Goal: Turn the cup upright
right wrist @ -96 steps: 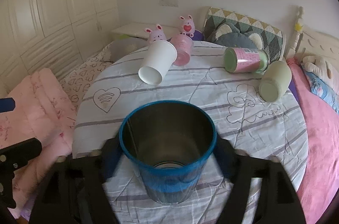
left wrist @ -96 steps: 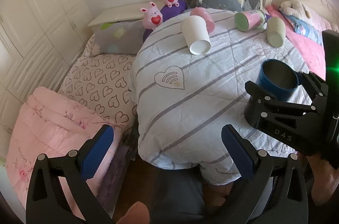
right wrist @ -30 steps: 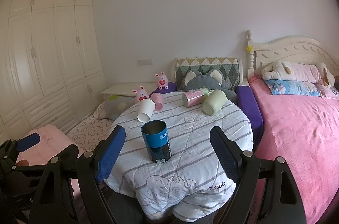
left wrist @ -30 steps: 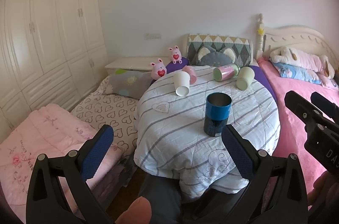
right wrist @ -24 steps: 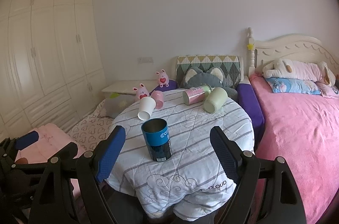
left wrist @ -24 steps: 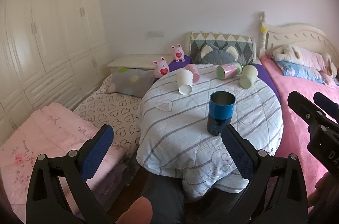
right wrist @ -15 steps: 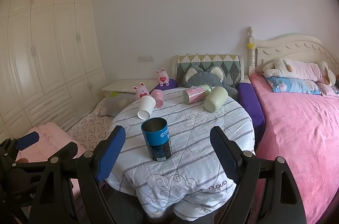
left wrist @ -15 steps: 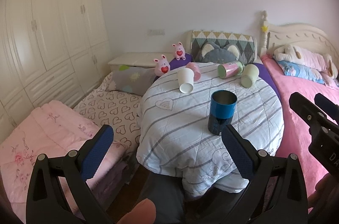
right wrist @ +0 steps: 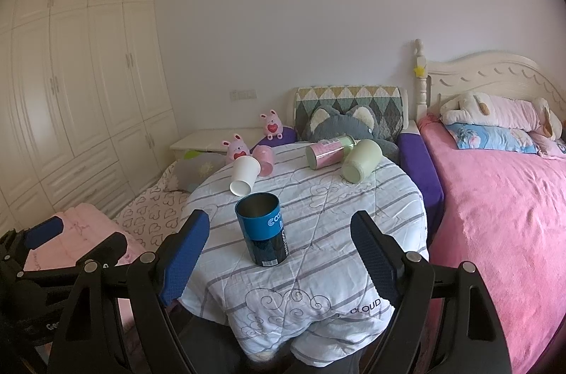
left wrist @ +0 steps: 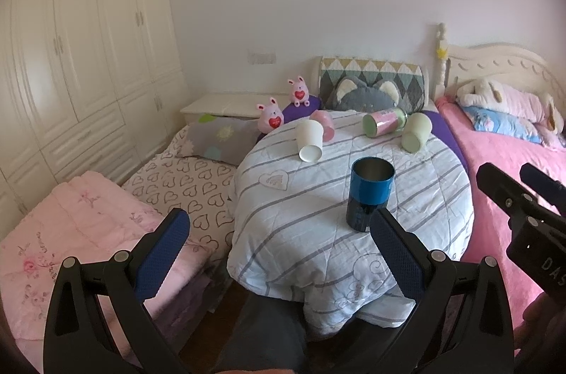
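A blue metal cup (left wrist: 369, 193) stands upright, mouth up, on the round table covered with a striped quilt (left wrist: 318, 197); it also shows in the right wrist view (right wrist: 263, 229). My left gripper (left wrist: 279, 253) is open and empty, held back from the table's near edge. My right gripper (right wrist: 279, 262) is open and empty, also back from the table, with the cup seen between its fingers but farther off. The right gripper shows in the left wrist view (left wrist: 520, 193) at the right.
Lying on their sides at the table's far part are a white cup (right wrist: 244, 176), a pink cup (right wrist: 265, 159), a pink-and-green cup (right wrist: 329, 150) and a pale green cup (right wrist: 361, 160). A pink bed (right wrist: 502, 197) is right, pink bedding (left wrist: 81, 232) left.
3.2 s ago my right gripper was shut on the blue cup; it has since let go and both grippers have drawn back. In the last second little has moved.
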{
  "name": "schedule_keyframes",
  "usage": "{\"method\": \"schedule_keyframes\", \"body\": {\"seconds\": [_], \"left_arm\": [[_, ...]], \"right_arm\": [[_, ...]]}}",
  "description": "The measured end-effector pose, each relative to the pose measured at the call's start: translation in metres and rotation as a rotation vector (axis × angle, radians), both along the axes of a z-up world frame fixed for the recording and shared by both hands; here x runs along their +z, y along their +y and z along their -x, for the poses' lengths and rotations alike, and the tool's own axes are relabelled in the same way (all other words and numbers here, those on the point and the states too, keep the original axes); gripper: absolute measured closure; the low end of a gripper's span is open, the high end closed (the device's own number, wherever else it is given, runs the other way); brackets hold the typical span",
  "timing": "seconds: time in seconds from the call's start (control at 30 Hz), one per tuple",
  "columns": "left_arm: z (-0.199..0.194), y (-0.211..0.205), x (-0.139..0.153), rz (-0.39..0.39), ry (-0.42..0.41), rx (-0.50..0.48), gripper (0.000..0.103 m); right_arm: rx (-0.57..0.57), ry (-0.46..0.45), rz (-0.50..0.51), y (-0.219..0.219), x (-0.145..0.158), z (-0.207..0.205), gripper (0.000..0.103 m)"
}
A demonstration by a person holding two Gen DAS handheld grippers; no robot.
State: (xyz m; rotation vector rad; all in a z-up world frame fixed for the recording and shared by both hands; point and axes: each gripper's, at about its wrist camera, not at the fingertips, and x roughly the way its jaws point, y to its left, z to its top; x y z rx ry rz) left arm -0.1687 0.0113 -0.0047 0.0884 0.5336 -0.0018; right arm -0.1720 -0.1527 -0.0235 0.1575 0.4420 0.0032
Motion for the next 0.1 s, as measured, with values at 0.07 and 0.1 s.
{"method": "schedule_keyframes", "body": {"seconds": [0.07, 0.1], "left_arm": [[-0.0003, 0.0007, 0.0, 0.002, 0.0, 0.003, 0.0], [-0.0014, 0.001, -0.0004, 0.003, 0.008, 0.002, 0.0]], "right_arm": [[0.002, 0.001, -0.004, 0.0002, -0.0008, -0.0003, 0.02], [0.002, 0.002, -0.005, -0.0005, -0.0009, -0.0004, 0.02]]}}
